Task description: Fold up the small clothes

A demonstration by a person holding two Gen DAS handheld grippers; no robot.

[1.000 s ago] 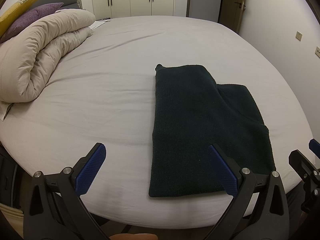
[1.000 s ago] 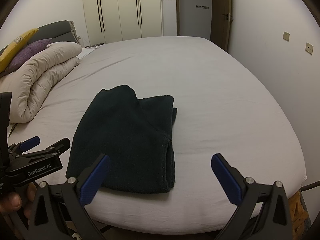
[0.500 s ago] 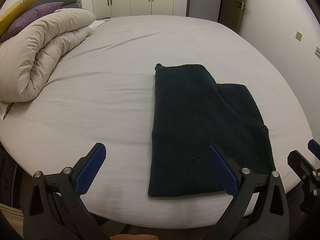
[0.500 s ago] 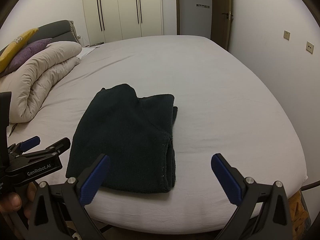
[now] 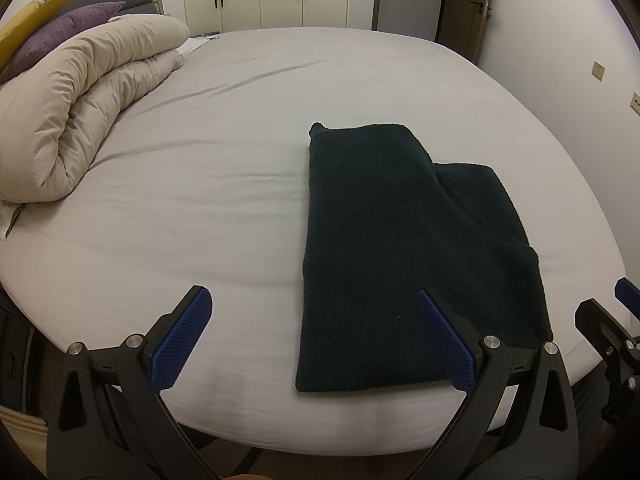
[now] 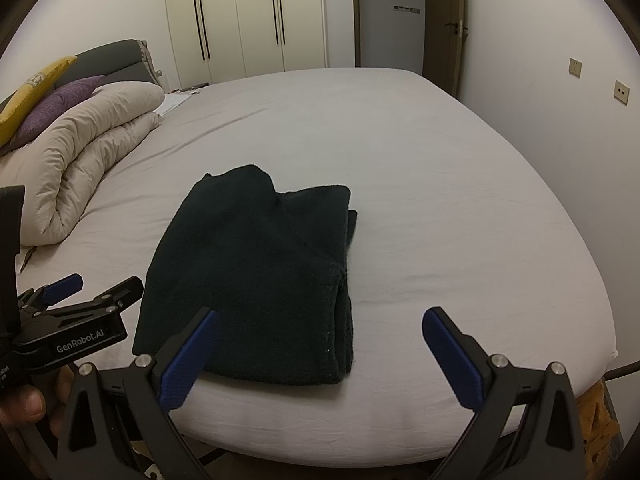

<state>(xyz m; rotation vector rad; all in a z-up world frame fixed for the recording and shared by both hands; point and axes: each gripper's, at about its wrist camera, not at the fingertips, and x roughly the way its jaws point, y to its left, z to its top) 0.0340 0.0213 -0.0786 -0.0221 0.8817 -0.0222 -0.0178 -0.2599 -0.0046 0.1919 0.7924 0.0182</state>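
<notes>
— Any writing to read?
— Only "GenRobot.AI" in white on the left gripper [image 6: 86, 294], at the lower left of the right wrist view.
— And the garment?
— The dark folded garment [image 5: 404, 256] lies on the bed [image 5: 200, 208], centre-right in the left view.
— Grippers?
— Left gripper and right gripper [image 6: 320, 356] both spread wide, released, holding nothing, at the bottom edge.

Dark green garment [image 5: 404, 248], pale grey sheet [image 5: 200, 184].
</notes>
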